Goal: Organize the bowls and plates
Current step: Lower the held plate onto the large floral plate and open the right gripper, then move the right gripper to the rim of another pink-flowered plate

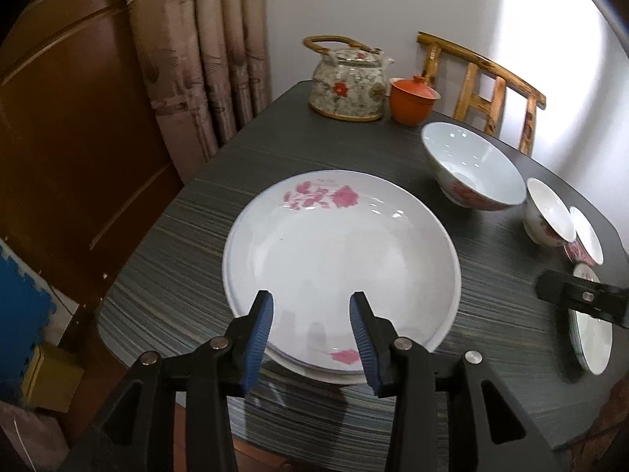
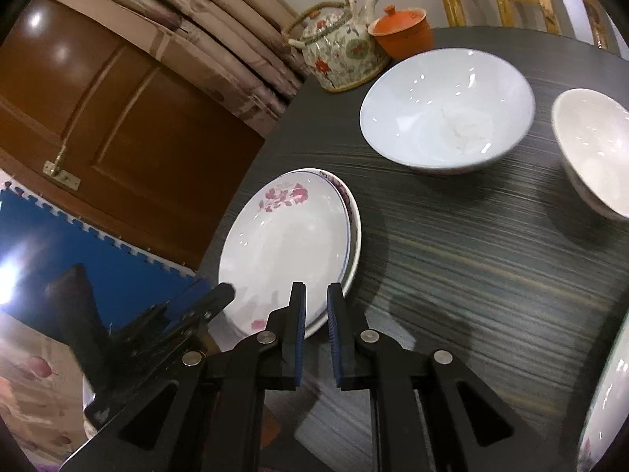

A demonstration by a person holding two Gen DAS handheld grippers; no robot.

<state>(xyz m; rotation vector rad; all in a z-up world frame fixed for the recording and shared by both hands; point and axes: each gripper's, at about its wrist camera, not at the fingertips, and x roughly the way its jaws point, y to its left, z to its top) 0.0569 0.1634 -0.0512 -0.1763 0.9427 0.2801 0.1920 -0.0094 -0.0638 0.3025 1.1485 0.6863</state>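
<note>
Plates: two white plates (image 1: pixel 342 259) with pink flowers sit one on top of the other, on the near left part of the table. In the right wrist view the bottom plate (image 2: pixel 355 216) peeks out on the right side of the top one.
Left gripper: the left gripper (image 1: pixel 311 306) hangs over the near rim of the top plate. Its blue fingers (image 1: pixel 262 314) are apart, about half way open, and they hold nothing.
Right gripper: the right gripper (image 2: pixel 316 303) is by the near right rim of the plates. Its fingers are almost closed, with just a thin gap, and nothing is in the gap.
Table: the table (image 1: pixel 165 275) is dark grey with thin stripes.
Side plate: another white plate (image 1: pixel 591 334) lies near the right edge of the table, partly behind the black tip of the right gripper.
Small bowls: two small bowls (image 1: pixel 548 214) with pink flowers stand close together, past the side plate.
Big bowl: a big white bowl (image 1: pixel 473 165) stands behind the plates, a bit to the right, apart from them.
Teapot: a flowery teapot (image 1: pixel 348 84) stands at the far edge of the table.
Orange cup: an orange cup (image 1: pixel 412 98) with a lid is just beside the teapot.
Chair: a wooden chair (image 1: pixel 487 86) stands behind the table.
Curtain and door: a brown curtain (image 1: pixel 204 39) and a brown door (image 1: pixel 78 137) are on the far left.
</note>
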